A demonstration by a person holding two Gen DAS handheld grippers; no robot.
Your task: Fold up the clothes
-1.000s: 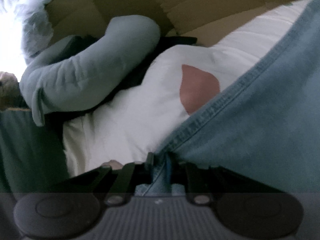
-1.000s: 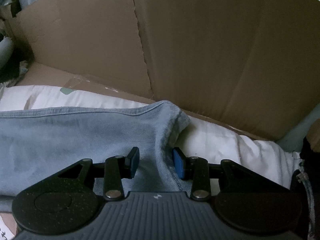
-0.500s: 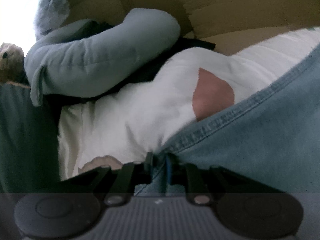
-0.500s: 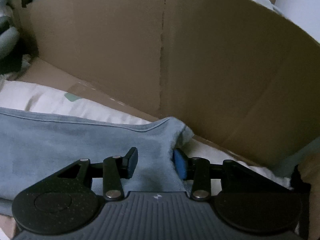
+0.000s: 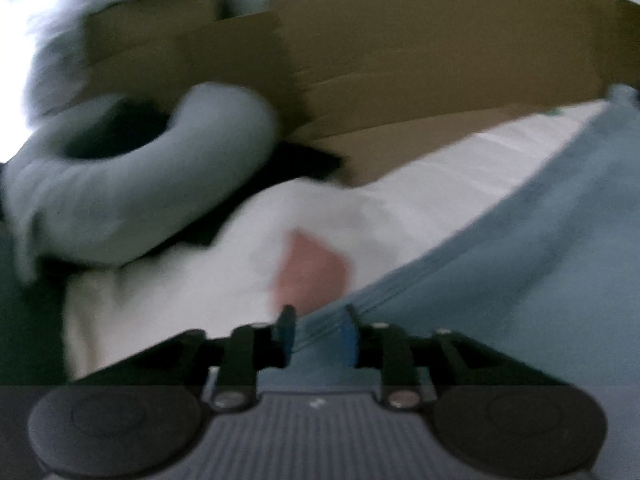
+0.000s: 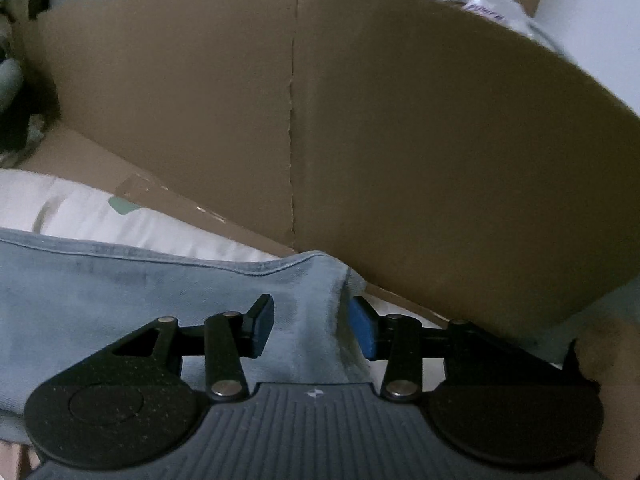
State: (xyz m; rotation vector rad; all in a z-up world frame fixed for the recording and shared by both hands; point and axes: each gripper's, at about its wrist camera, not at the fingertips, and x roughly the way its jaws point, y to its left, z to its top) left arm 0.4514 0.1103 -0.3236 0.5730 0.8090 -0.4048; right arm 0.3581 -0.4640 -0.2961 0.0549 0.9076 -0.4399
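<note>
Your left gripper [image 5: 318,330] has its fingers spread, with the hemmed edge of the denim garment [image 5: 520,280] lying in the gap between them; the view is blurred, so whether either blue pad presses the cloth cannot be told. The denim runs from that gap away to the far right, over a white sheet [image 5: 420,184] that carries a reddish patch [image 5: 310,272] just beyond your left fingertips. To the left of the sheet lies a pale grey-blue rolled garment [image 5: 132,200], and a brown cardboard wall [image 5: 420,60] stands at the far side. Your right gripper [image 6: 310,320] also has its fingers apart, straddling the corner of the same denim, which spreads to the left across the near part of the view; the right pad sits just beside the denim's edge. The cardboard, creased down its middle, rises close behind that corner.
</note>
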